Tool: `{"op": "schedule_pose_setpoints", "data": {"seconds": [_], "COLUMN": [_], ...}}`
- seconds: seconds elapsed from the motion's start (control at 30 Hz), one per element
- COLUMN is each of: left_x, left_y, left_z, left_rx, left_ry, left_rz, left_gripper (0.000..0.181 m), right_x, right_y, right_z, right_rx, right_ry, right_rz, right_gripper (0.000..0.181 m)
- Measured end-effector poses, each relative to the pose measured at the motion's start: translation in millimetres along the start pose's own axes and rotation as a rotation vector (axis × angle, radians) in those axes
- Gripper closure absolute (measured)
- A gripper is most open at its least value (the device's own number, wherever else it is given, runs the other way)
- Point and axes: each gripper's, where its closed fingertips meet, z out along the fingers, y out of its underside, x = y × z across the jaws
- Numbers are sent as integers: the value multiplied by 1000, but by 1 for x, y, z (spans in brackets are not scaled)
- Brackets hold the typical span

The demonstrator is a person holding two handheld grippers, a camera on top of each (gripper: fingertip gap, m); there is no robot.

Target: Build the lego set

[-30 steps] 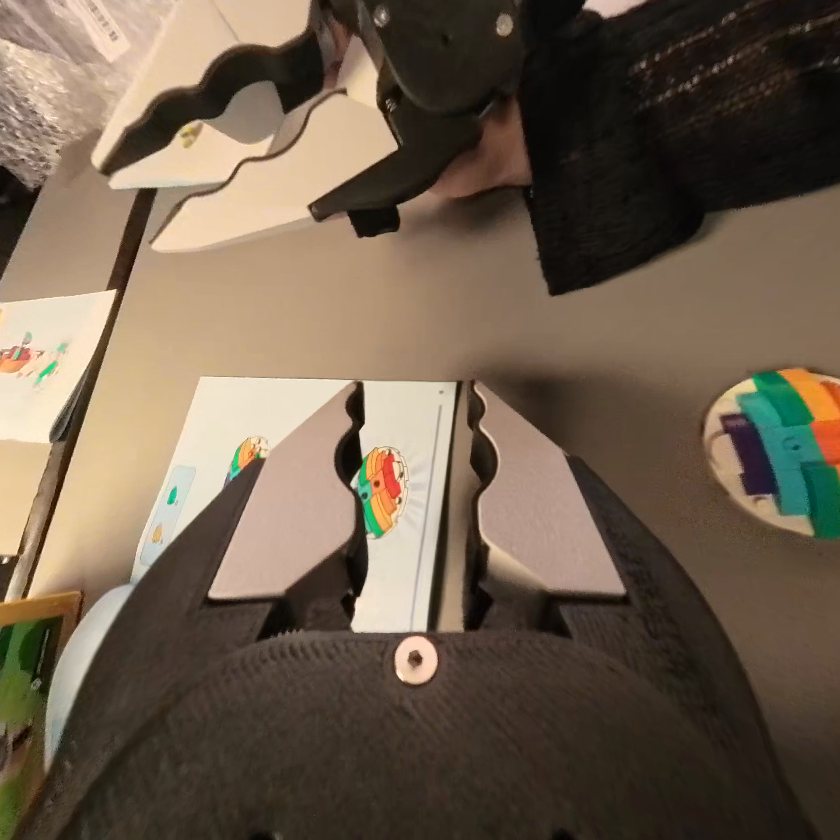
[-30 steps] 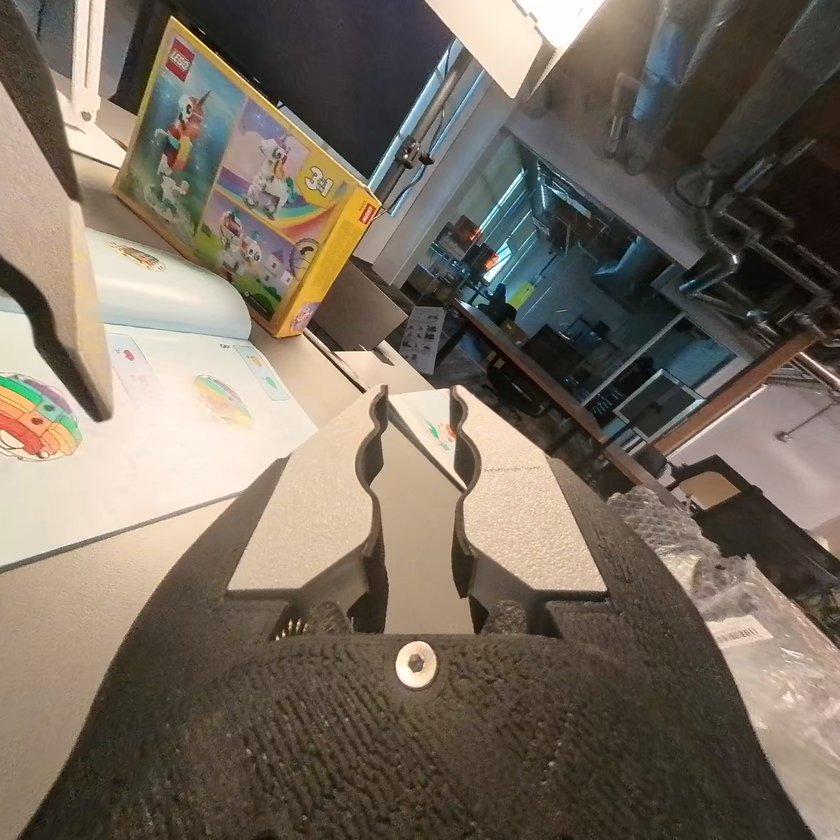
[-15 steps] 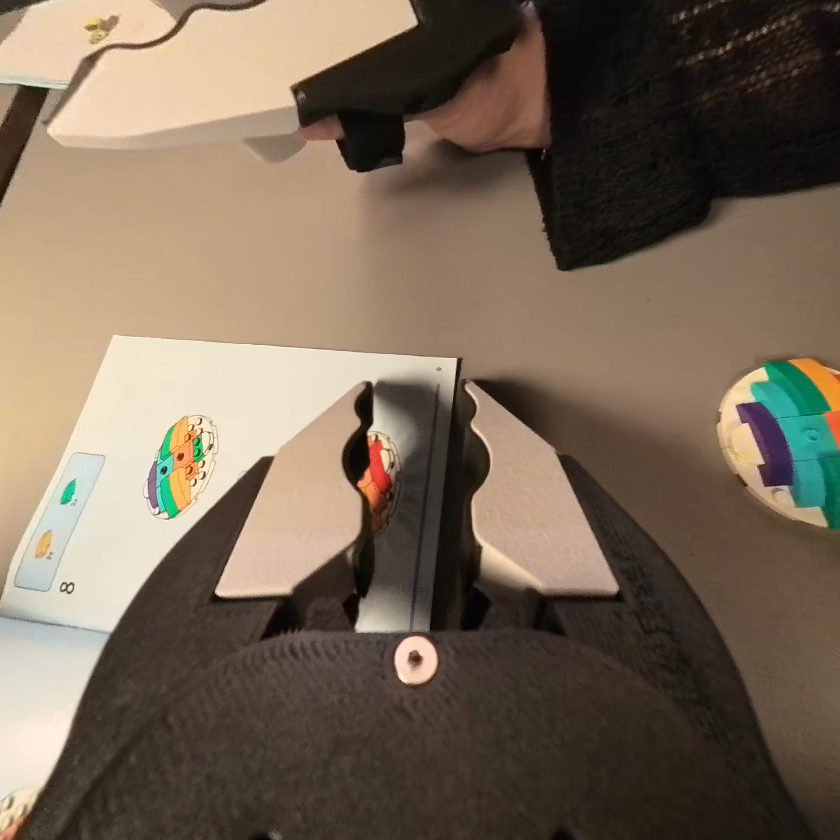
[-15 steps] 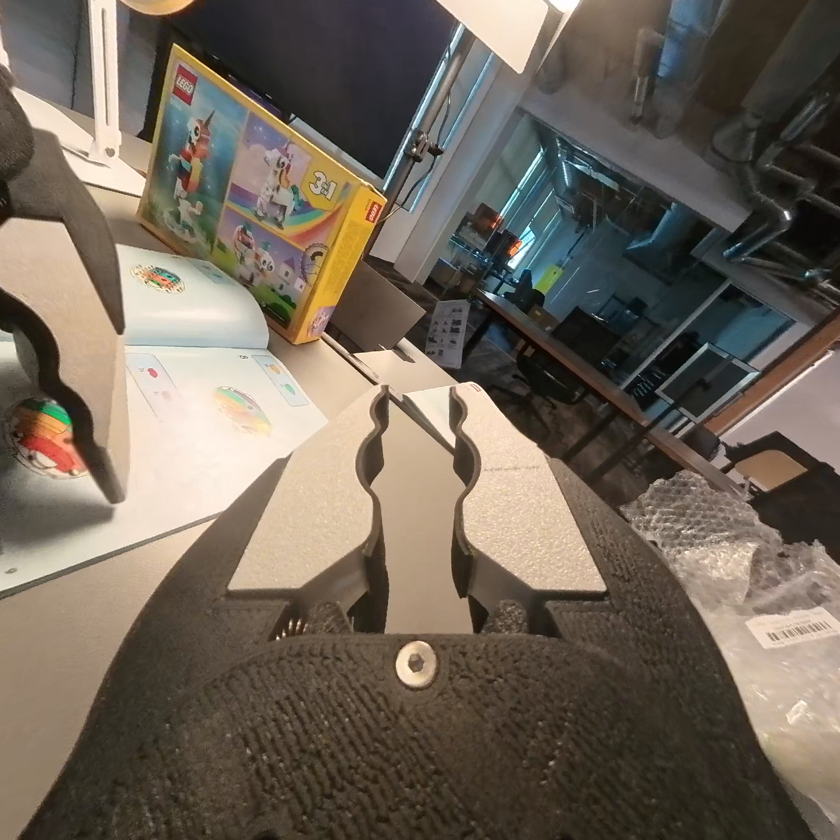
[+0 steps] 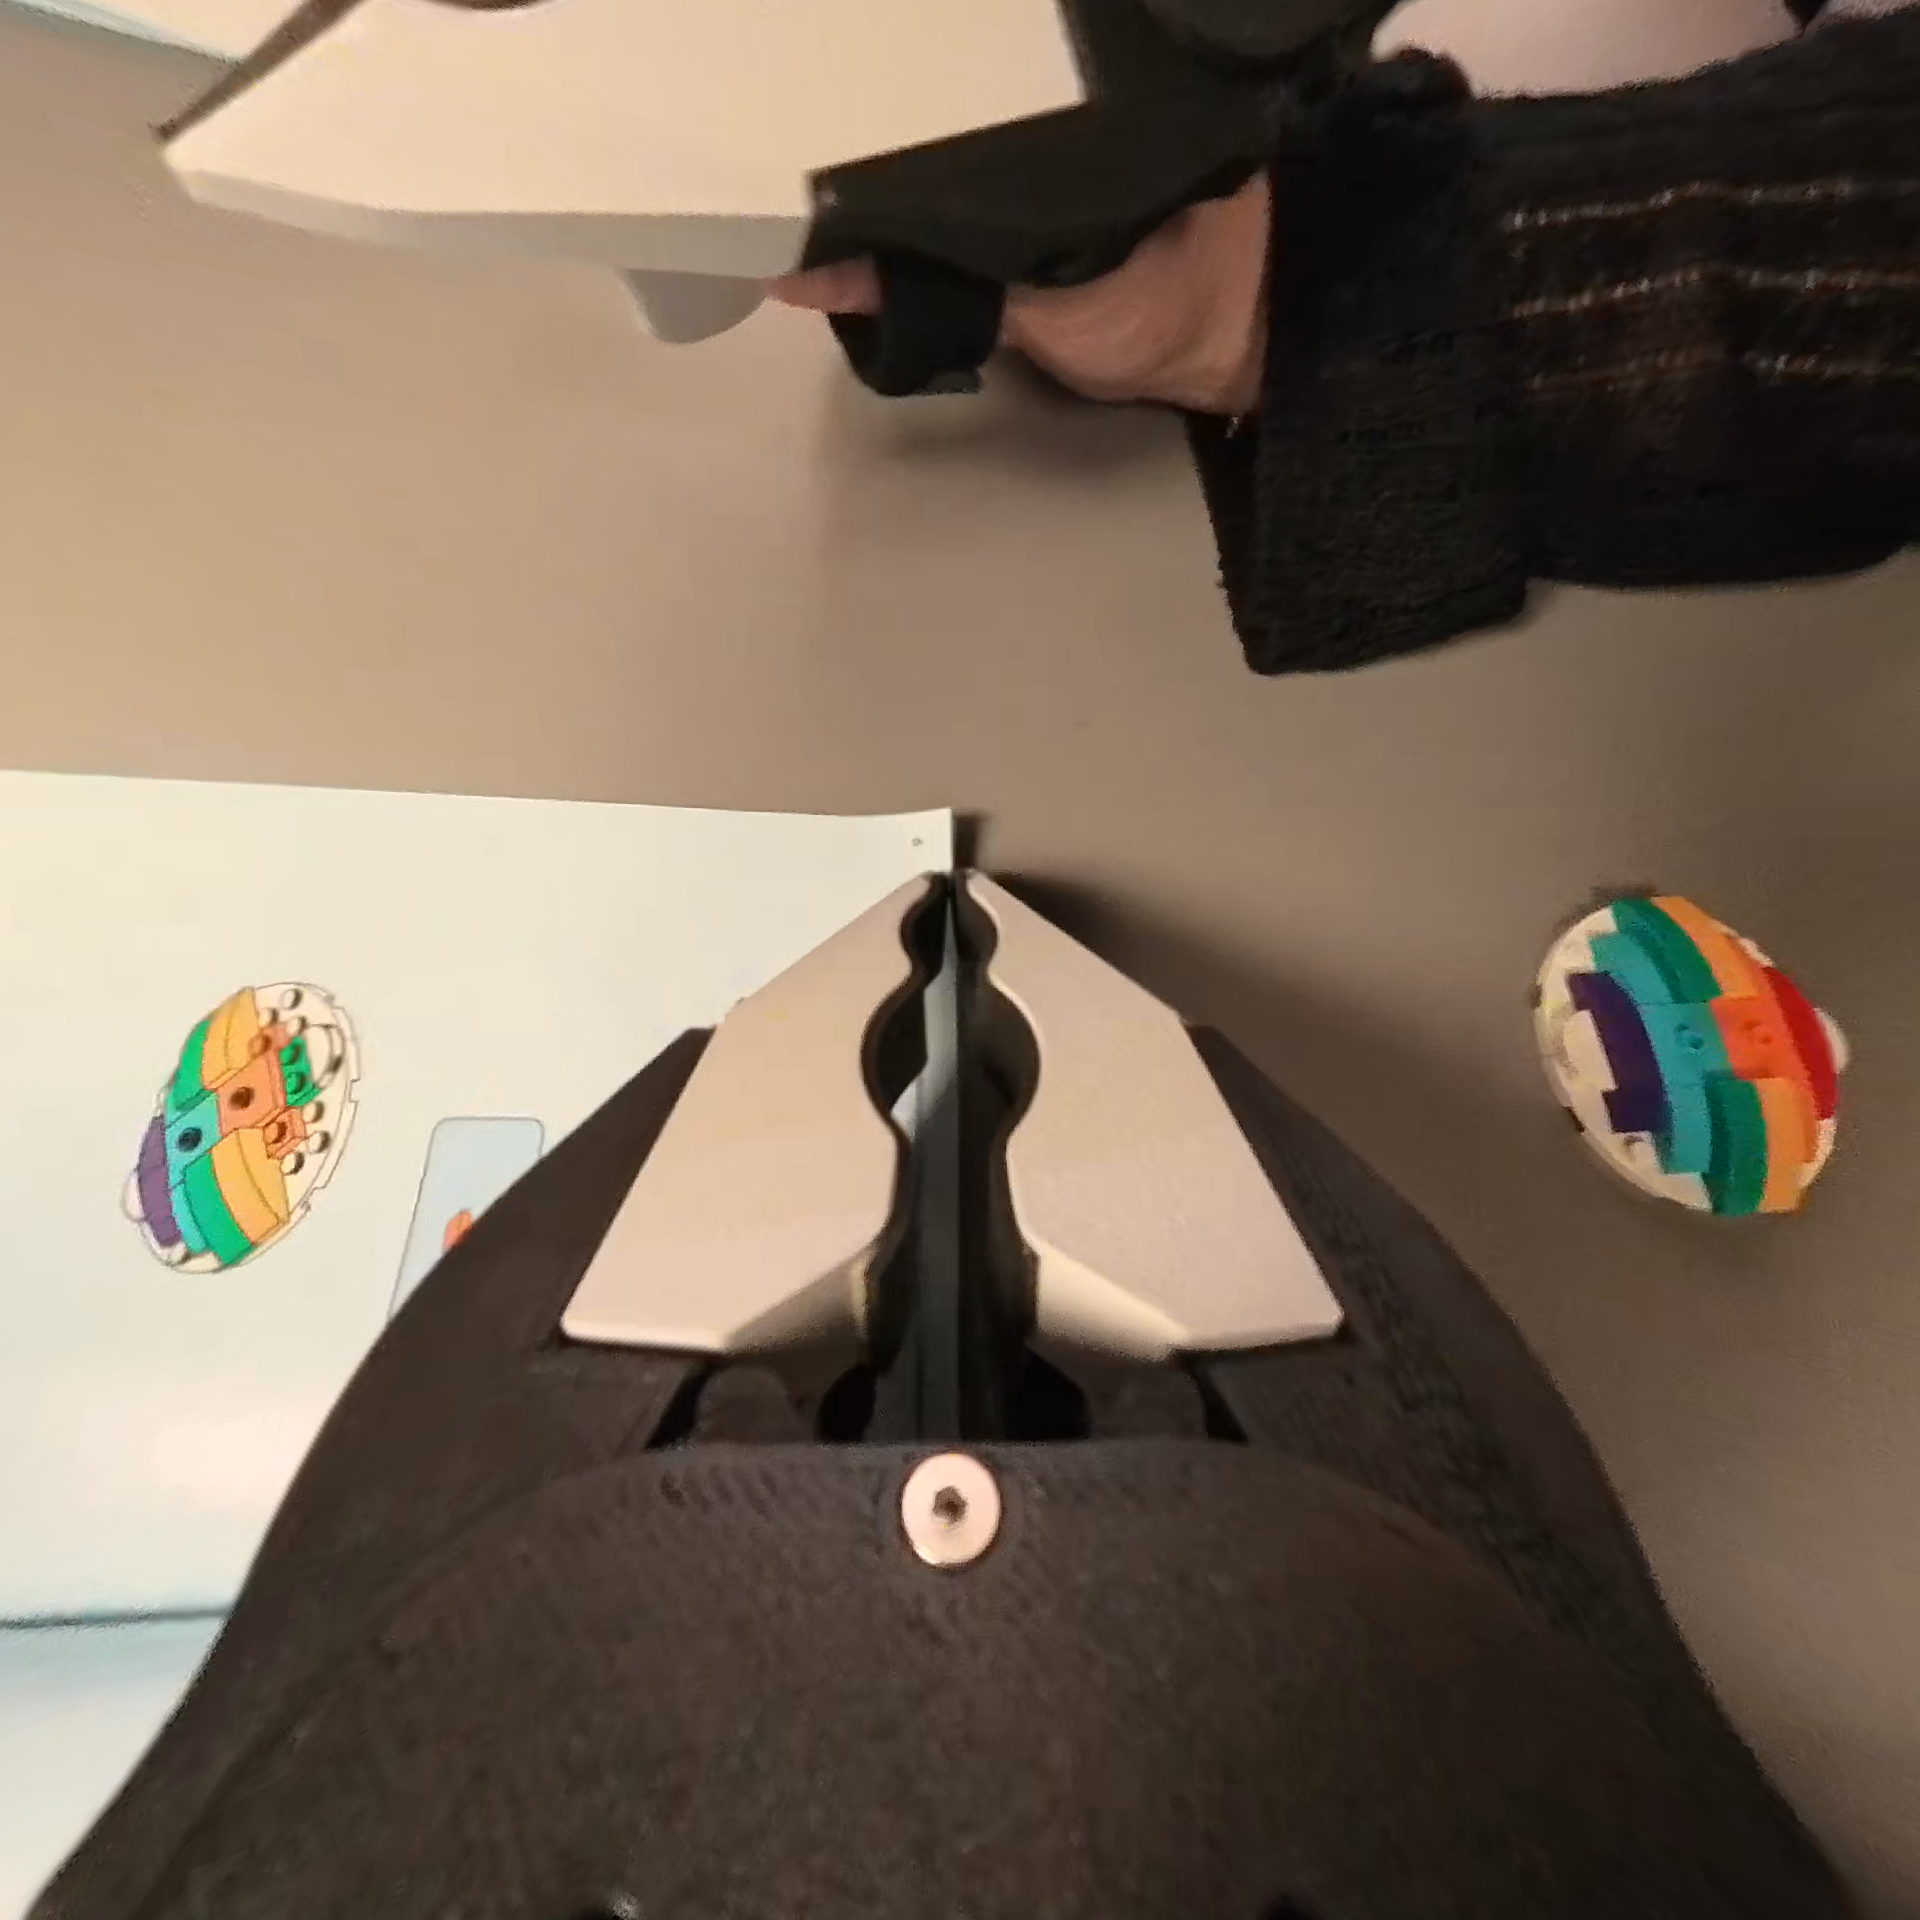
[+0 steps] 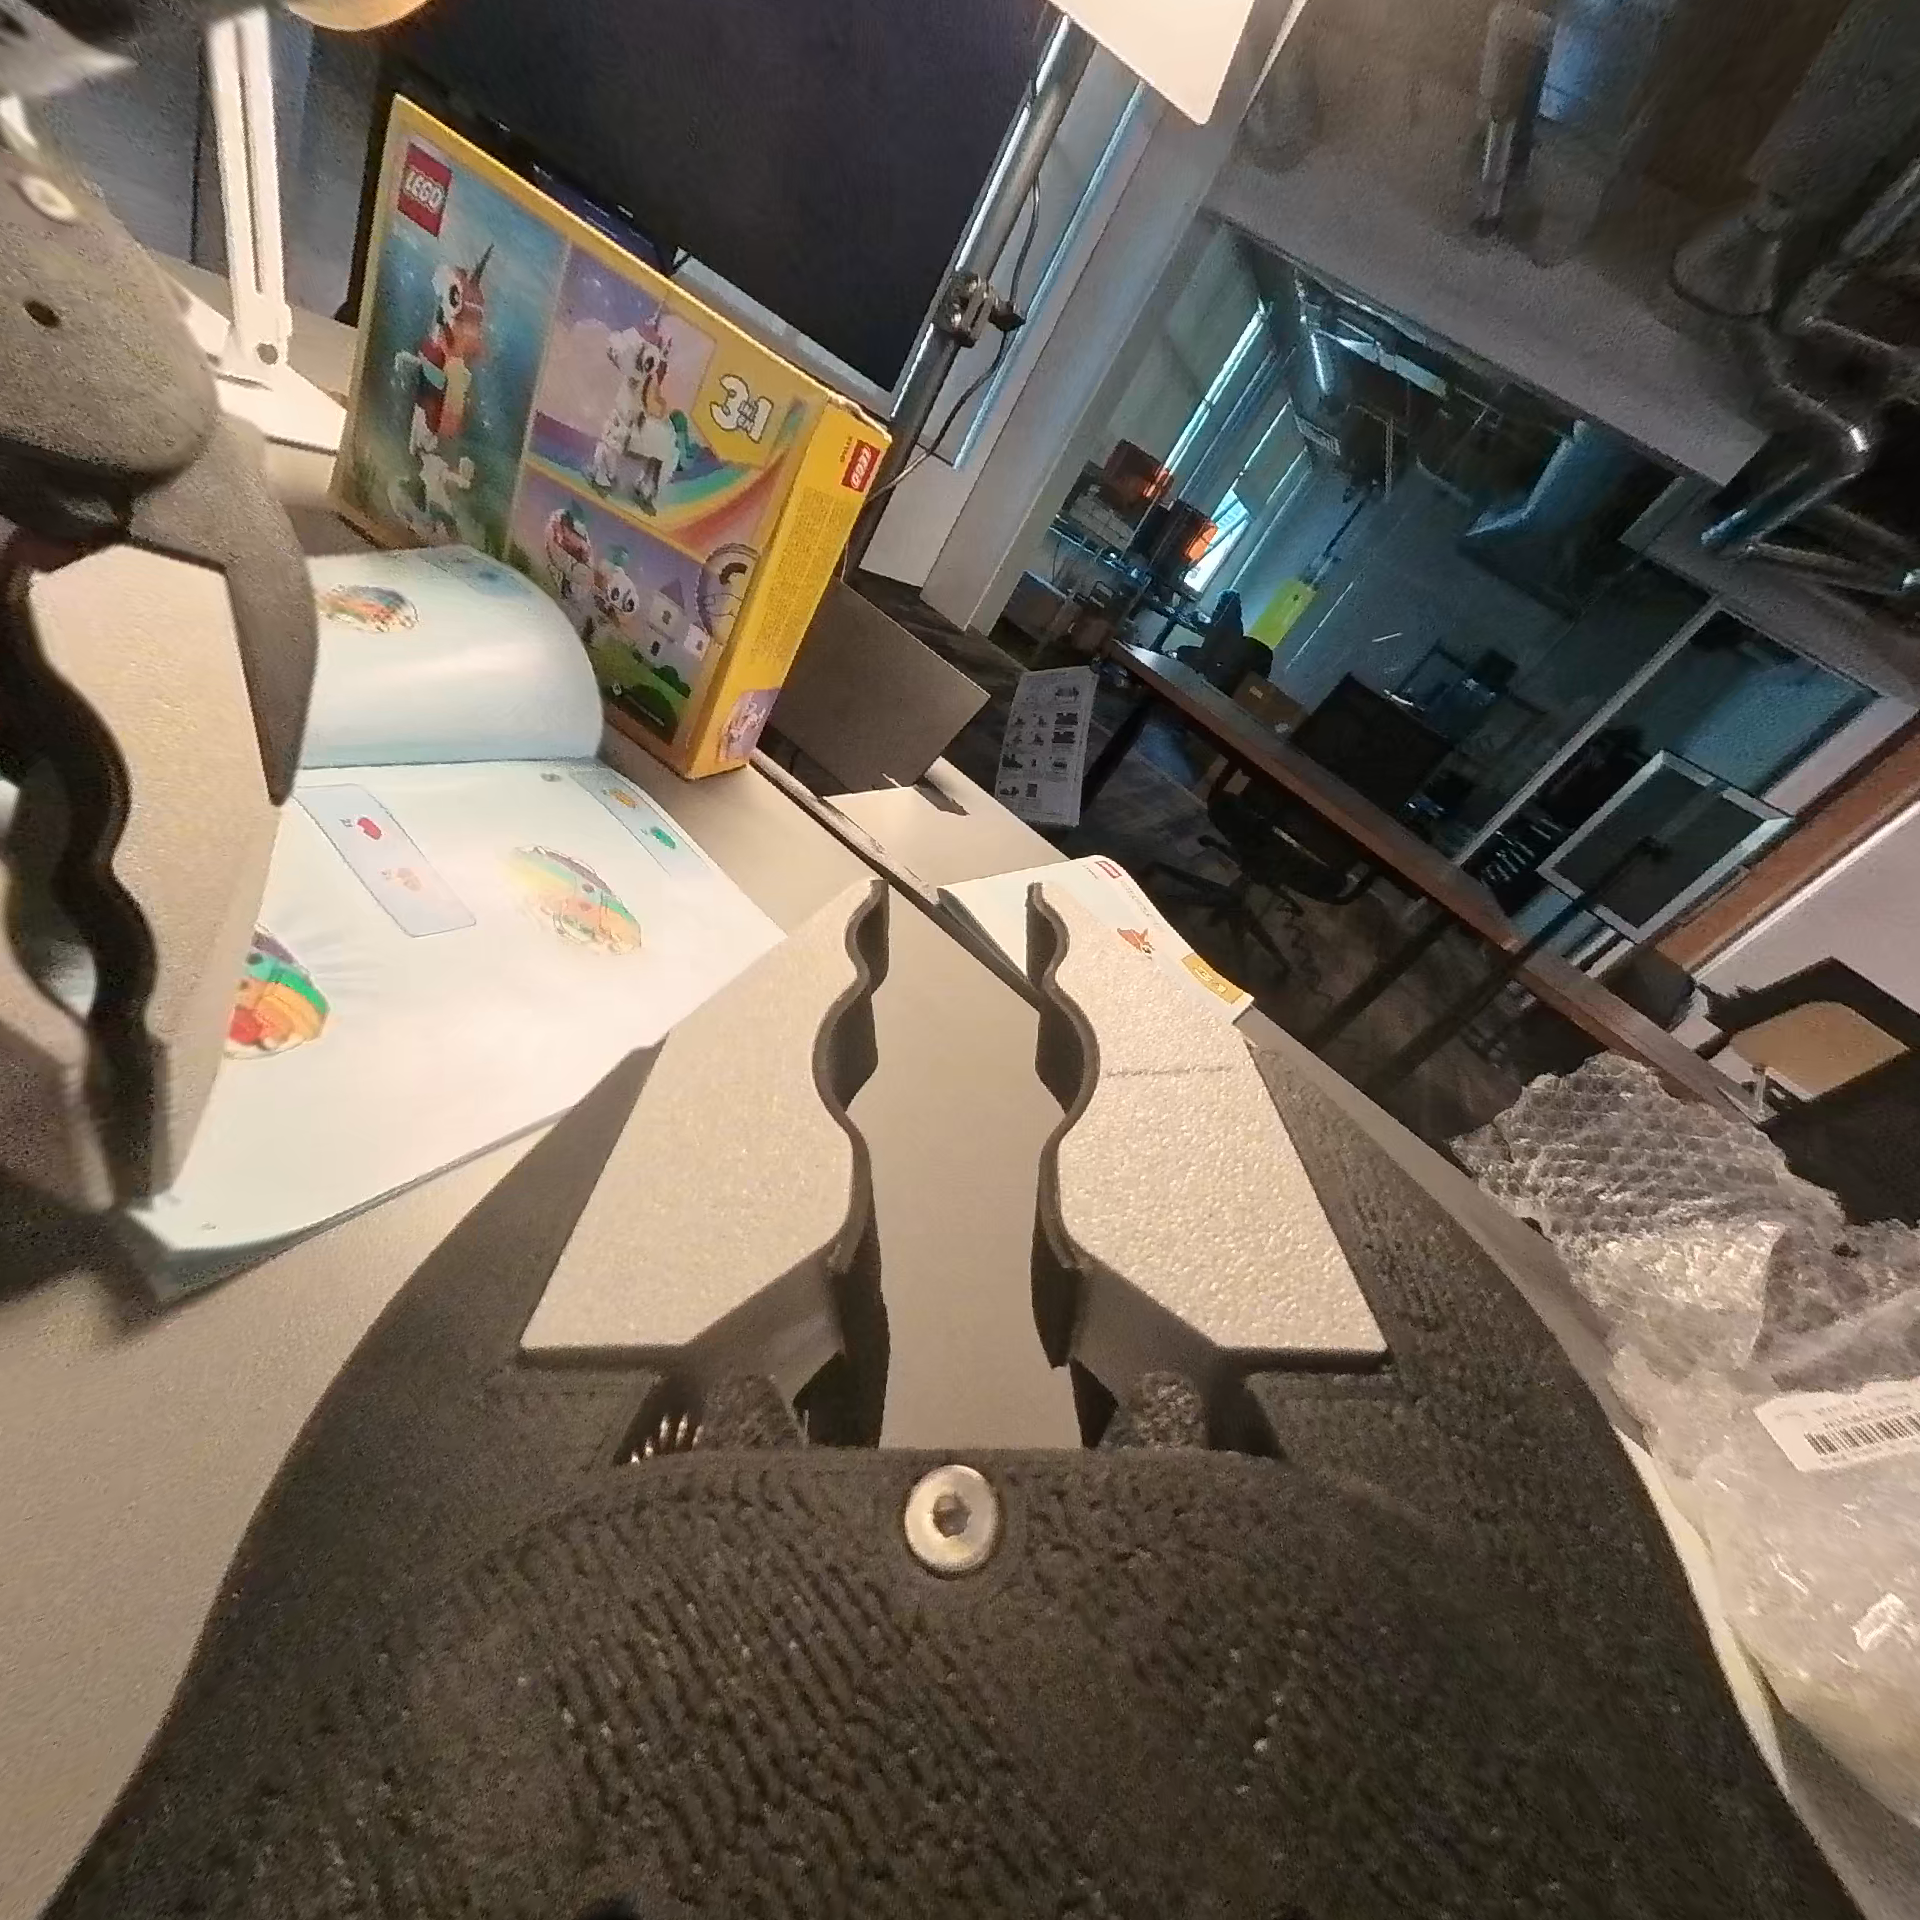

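A round white lego build [image 5: 1688, 1055] topped with rainbow-coloured bricks lies on the grey table [image 5: 623, 571], to the right of my left gripper [image 5: 948, 883]. The left gripper is shut on the right edge of the open instruction booklet's page [image 5: 468, 935]. It also shows in the right wrist view [image 6: 114, 1216], pinching the page corner of the booklet [image 6: 468, 935]. My right gripper [image 6: 956, 894] is open and empty above the table. In the left wrist view one of its fingers [image 5: 499, 156] shows at the top, held by a hand [image 5: 1143, 322] in a dark sleeve.
The yellow lego box [image 6: 623, 499] stands behind the booklet. A second leaflet [image 6: 1143, 935] lies past the right gripper's tips at a table seam. Bubble wrap and plastic bags [image 6: 1662, 1174] lie at the right. A white lamp stand [image 6: 249, 260] is at the back left.
My left gripper has closed from open onto the booklet page's right edge. The page pictures have slid left in its view. The right gripper has stayed open with its view shifting slightly.
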Motion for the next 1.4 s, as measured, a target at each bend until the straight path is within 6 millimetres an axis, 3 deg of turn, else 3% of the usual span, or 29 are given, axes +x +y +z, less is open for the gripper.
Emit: {"op": "schedule_pose_setpoints", "data": {"seconds": [0.03,0.3,1.4], "left_x": [-2,-14,-14], "left_y": [-1,-11,-9], "left_z": [-1,-12,-11], "left_rx": [8,113,90], "left_ry": [14,268,288], "left_rz": [-41,-473,-525], "left_gripper": [181,181,181], "right_x": [0,-1,1], "right_y": [0,1,1], "right_z": [0,1,1], "right_rx": [0,-4,-4], "right_ry": [-1,-6,3], "right_rz": [-1,-5,6], "right_gripper": [157,157,160]}}
